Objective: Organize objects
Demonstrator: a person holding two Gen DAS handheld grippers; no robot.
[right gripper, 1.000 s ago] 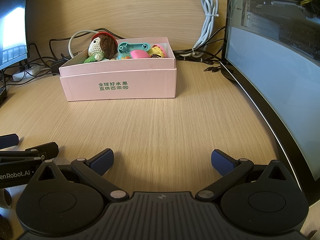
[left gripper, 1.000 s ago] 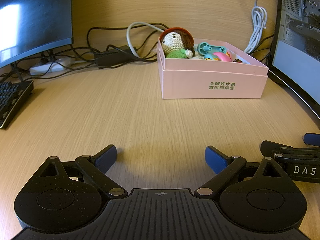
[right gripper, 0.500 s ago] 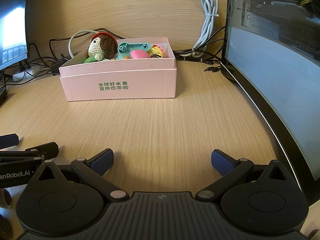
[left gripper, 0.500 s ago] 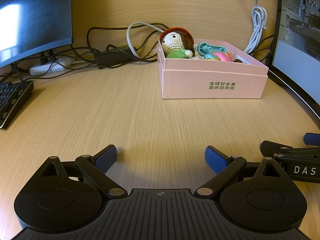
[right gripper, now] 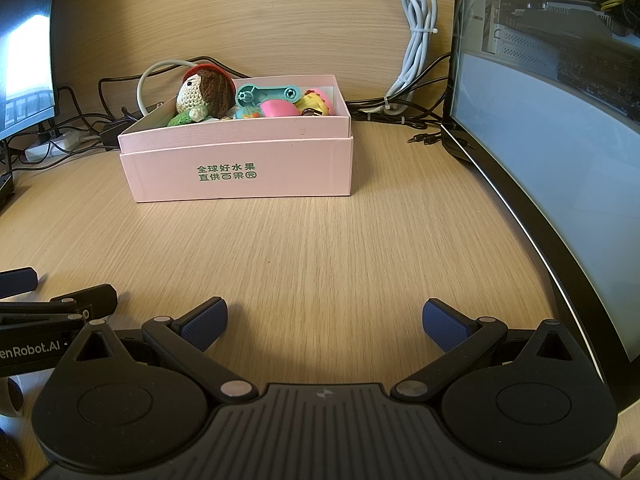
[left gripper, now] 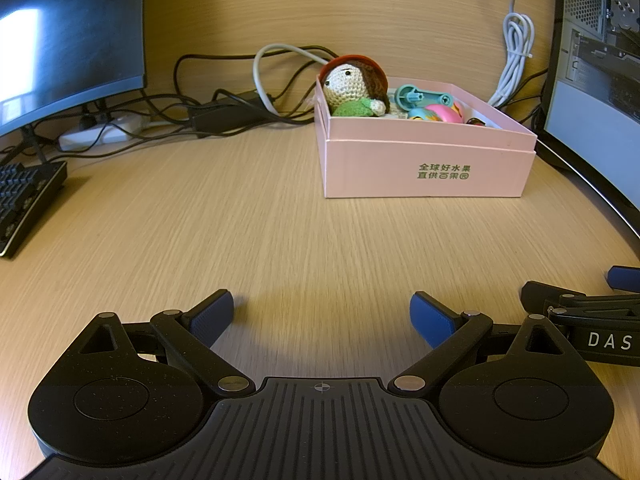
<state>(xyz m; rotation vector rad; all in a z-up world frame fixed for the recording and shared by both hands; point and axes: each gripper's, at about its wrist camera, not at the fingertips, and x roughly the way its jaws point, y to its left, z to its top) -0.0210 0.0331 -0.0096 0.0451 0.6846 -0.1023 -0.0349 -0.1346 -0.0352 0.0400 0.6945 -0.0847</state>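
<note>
From the left wrist view, my left claw (left gripper: 322,314) hangs low over the bench (left gripper: 248,232), jaws spread wide and empty; the pink box (left gripper: 424,168) sits ahead to the right with the crochet doll (left gripper: 352,90) and plastic toys inside. From the right wrist view, my right claw (right gripper: 324,322) is likewise spread and empty, the box ahead-left. I judge the sorting is finished or not begun; next I'd want a loose item, and none shows.
</note>
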